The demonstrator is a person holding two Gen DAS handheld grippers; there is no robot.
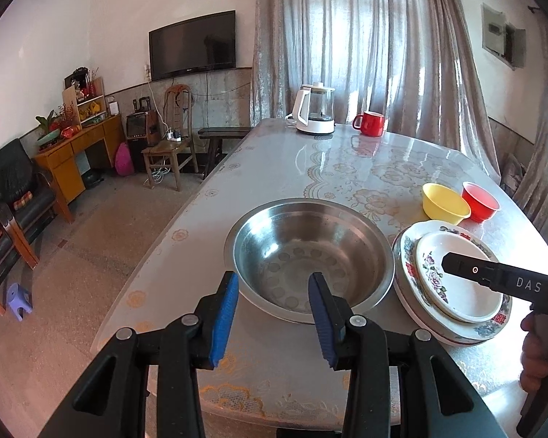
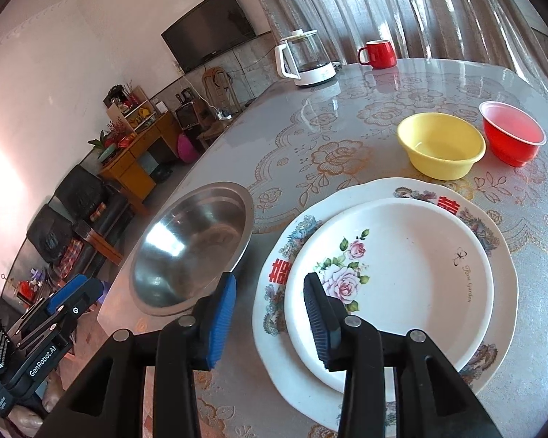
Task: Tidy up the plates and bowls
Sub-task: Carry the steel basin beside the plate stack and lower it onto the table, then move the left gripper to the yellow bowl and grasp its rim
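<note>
A steel bowl [image 1: 310, 255] sits near the table's left edge; it also shows in the right wrist view [image 2: 193, 252]. My left gripper [image 1: 274, 284] is open and empty, with its jaws spread over the bowl's near rim. Beside the bowl, a small white rose plate [image 2: 394, 284] lies stacked on a larger patterned plate [image 2: 493, 321]; the stack also shows in the left wrist view [image 1: 453, 281]. My right gripper [image 2: 270, 288] is open and empty, hovering over the stack's near-left rim. A yellow bowl [image 2: 440, 149] and a red bowl [image 2: 513, 137] stand behind the plates.
A white-and-glass kettle [image 2: 305, 62] and a red mug [image 2: 380, 54] stand at the far end of the flowered table [image 2: 328, 116]. The table's left edge drops to the floor, with chairs, a stool and a cabinet beyond.
</note>
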